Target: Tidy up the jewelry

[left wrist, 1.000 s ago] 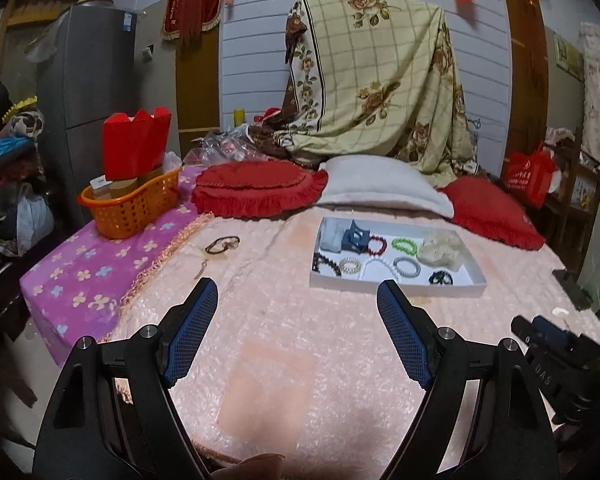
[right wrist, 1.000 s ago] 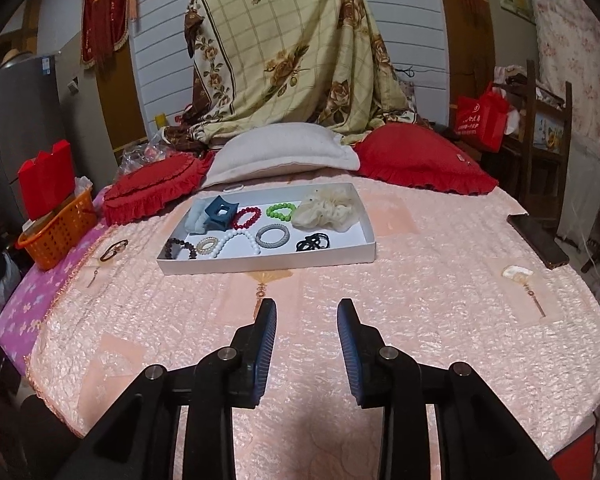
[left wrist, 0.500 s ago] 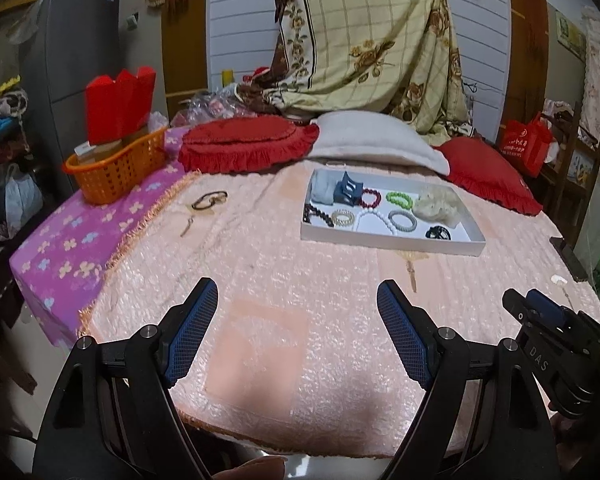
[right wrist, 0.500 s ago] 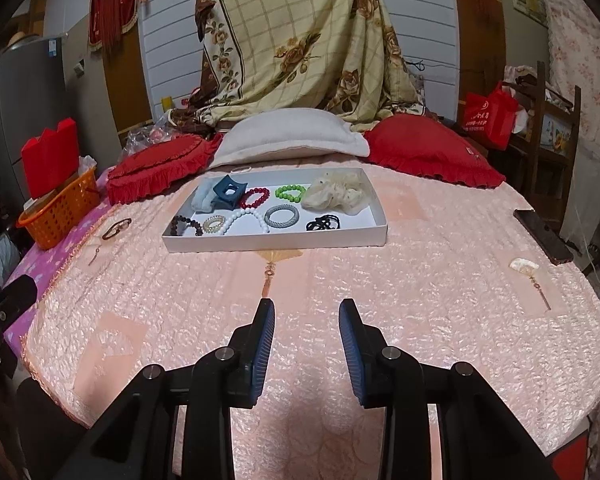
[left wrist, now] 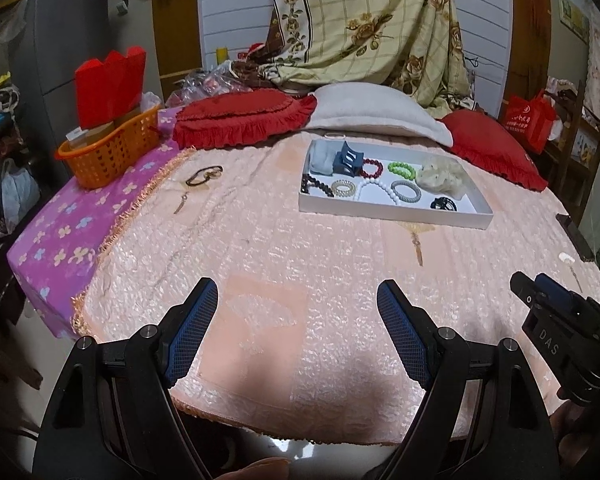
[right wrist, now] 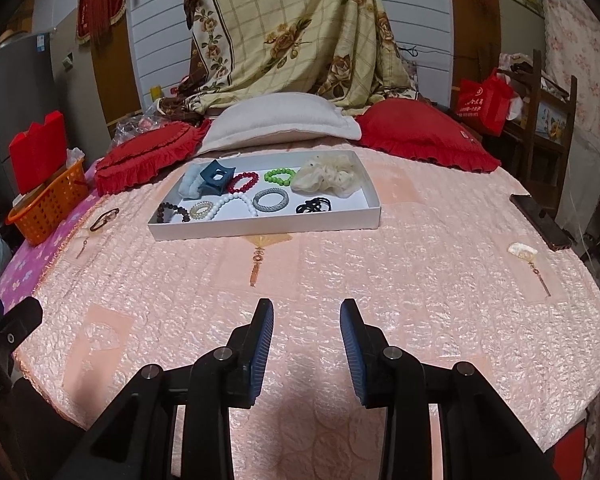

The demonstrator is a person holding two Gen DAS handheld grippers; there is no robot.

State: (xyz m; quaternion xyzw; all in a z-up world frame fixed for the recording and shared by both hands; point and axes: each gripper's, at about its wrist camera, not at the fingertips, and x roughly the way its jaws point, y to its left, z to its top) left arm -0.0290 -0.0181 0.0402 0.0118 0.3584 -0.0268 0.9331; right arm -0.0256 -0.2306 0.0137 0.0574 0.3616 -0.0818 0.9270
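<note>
A white tray lies on the pink bedspread and holds several bracelets, a blue hair claw, a cream scrunchie and black hair ties. Loose on the spread are a dark bracelet with a pendant at the left, a tasselled fan charm in front of the tray, and a white tasselled charm at the right. My left gripper is wide open and empty near the bed's front edge. My right gripper is open and empty, well short of the tray.
An orange basket with a red box stands on the purple cloth at the left. Red cushions and a white pillow line the back. A dark phone lies at the right edge. The right gripper's body shows in the left view.
Both grippers have drawn back towards the front edge of the bed, so the tray looks farther away. The right gripper's jaws have opened a little wider. Nothing was picked up.
</note>
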